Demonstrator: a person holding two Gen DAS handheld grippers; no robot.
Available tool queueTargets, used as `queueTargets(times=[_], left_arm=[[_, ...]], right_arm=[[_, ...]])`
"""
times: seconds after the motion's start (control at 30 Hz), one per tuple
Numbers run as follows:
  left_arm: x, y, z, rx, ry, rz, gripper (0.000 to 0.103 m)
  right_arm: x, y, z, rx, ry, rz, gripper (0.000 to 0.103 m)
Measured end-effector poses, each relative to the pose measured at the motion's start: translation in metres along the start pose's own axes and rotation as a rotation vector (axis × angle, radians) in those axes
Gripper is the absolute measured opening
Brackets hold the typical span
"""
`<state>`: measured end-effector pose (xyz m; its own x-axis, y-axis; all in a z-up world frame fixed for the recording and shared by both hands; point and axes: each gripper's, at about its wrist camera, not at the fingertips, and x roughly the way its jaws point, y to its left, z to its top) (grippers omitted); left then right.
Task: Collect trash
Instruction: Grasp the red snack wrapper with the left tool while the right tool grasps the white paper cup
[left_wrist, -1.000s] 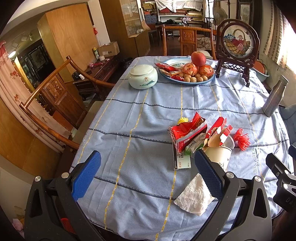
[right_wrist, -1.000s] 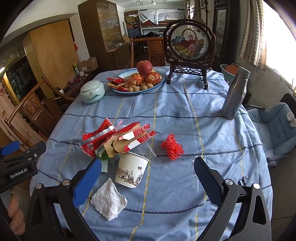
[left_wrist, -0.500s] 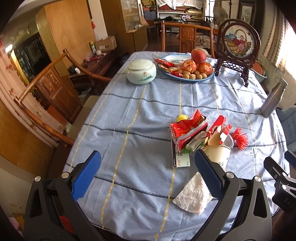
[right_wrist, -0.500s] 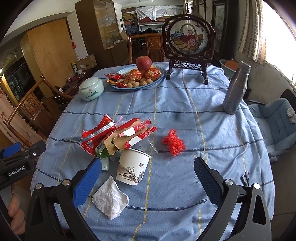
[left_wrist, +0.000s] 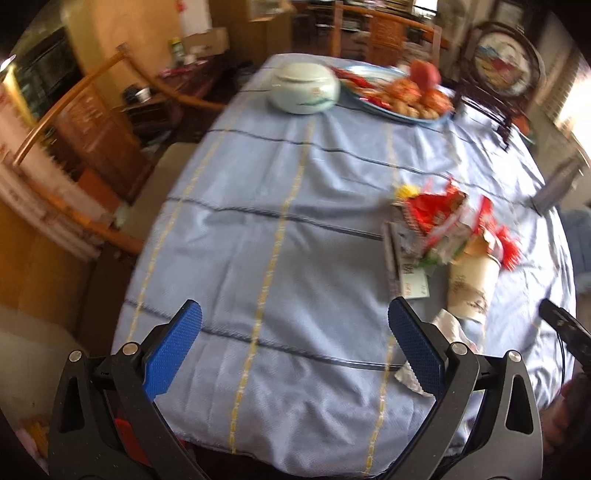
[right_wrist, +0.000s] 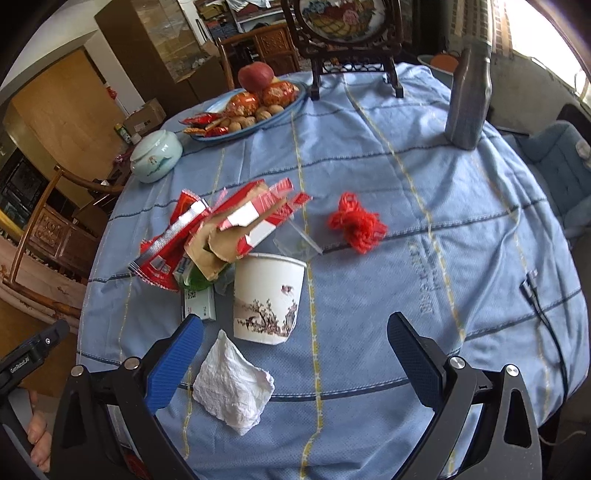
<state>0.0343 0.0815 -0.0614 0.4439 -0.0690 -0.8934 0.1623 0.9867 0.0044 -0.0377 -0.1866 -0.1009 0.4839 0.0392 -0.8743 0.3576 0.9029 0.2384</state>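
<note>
No collection has begun, as far as the views show. The right tool stands spread wide and empty above the near edge of the table; the left tool is likewise spread and holds nothing, over bare cloth well to the left of the litter. All the trash lies loose on the table. A crumpled tissue sits just ahead of the right tool, close to its left finger. A paper cup stands upright directly beyond the tissue, between the two fingers as the camera sees it. Beyond the cup and to the left, red wrappers are piled with torn brown card, a small white box and a scrap of clear plastic, touching or overlapping one another. A tangle of red string lies apart, ahead and slightly right. No bin or bag is visible in either view, so the destination cannot be confirmed. Judgement: task at its start, every item outstanding; the tissue is the nearest candidate for the right tool.
</note>
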Motion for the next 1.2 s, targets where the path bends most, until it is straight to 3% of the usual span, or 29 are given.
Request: queueTargets(times=[0.23,0.3,0.57,0.63,0.67,0.7,0.77,1.0,1.07,1.2], left_arm=[[0.013,-0.031,0.019,0.006,0.016,-0.047,0.097],[0.013,-0.038,0.018,0.031,0.018,-0.027,0.096],[0.018,-0.035,0.013,0.018,0.059,0.026,0.096],[0.019,-0.038,0.017,0.023,0.054,0.025,0.097],[0.021,-0.04,0.02,0.028,0.05,0.019,0.096],[0.023,-0.042,0.023,0.033,0.047,0.011,0.096],[0.029,-0.05,0.032,0.046,0.044,-0.019,0.097],[0.067,-0.077,0.064,0.049,0.095,-0.193,0.097],[0.078,-0.085,0.069,0.049,0.109,-0.225,0.093],[0.1,-0.094,0.077,0.037,0.157,-0.291,0.059]], right_arm=[[0.054,-0.009,0.006,-0.012,0.12,0.087,0.098],[0.071,-0.008,0.012,-0.006,0.148,0.126,0.098],[0.121,0.012,0.024,-0.077,0.215,0.13,0.098],[0.124,0.014,0.025,-0.097,0.207,0.133,0.096],[0.122,0.013,0.024,-0.111,0.187,0.151,0.072],[0.118,0.011,0.027,-0.115,0.175,0.19,0.066],[0.109,0.002,0.031,-0.094,0.141,0.223,0.066],[0.067,-0.031,0.038,-0.086,0.063,0.211,0.066],[0.059,-0.04,0.035,-0.078,0.049,0.199,0.066],[0.043,-0.057,0.03,-0.073,0.012,0.175,0.066]])
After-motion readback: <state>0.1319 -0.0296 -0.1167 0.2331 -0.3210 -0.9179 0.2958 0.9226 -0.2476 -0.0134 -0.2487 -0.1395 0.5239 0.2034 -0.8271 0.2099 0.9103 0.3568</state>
